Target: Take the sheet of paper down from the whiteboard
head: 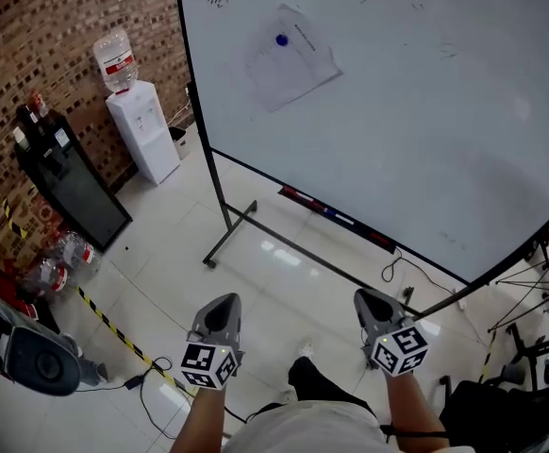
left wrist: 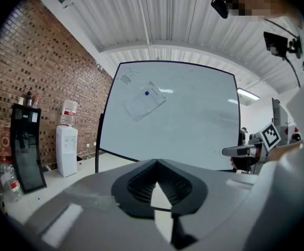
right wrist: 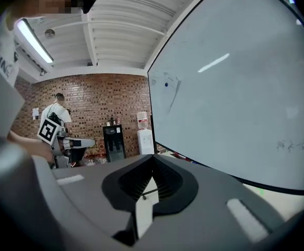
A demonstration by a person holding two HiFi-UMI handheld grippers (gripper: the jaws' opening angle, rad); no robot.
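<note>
In the head view the sheet of paper (head: 289, 59) hangs tilted high on the whiteboard (head: 425, 130) under a blue magnet (head: 281, 40). It is well apart from the left hand-held gripper (head: 222, 302) and the right hand-held gripper (head: 370, 300), which are low over the white tiled floor (head: 161, 253) behind the board's black stand foot (head: 227, 239), while a water dispenser (head: 142, 125) and a black cabinet (head: 67, 177) stand by the brick wall (head: 39, 26). The left gripper view shows that gripper's jaws closed together on nothing, with the sheet at the board's upper left. The right gripper view shows its jaws likewise together and empty, with the board slanting off to the right.
</note>
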